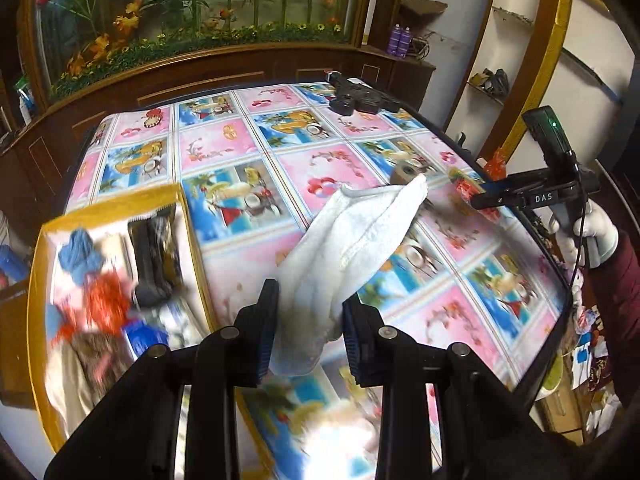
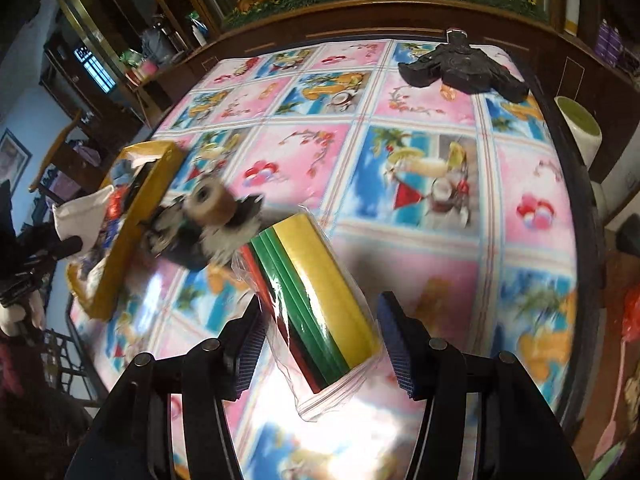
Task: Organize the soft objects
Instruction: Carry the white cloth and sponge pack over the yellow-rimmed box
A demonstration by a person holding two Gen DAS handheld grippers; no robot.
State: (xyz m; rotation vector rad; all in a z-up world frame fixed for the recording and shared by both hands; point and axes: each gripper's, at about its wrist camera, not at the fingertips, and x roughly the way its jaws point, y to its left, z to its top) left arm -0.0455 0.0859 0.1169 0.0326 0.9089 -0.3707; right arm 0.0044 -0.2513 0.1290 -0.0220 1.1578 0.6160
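My left gripper is shut on a white cloth and holds it above the table, just right of a yellow box that holds several soft items. My right gripper is open around a clear bag of coloured felt sheets lying on the table; the pads stand apart from it. A furry owl-like toy lies between the bag and the yellow box. The white cloth also shows at the left in the right wrist view. The right gripper shows at the right edge in the left wrist view.
The table has a glossy pink and blue picture cloth. A black gripper stand lies at the far edge. A white and green cup stands beyond the right edge. Wooden cabinets surround the table.
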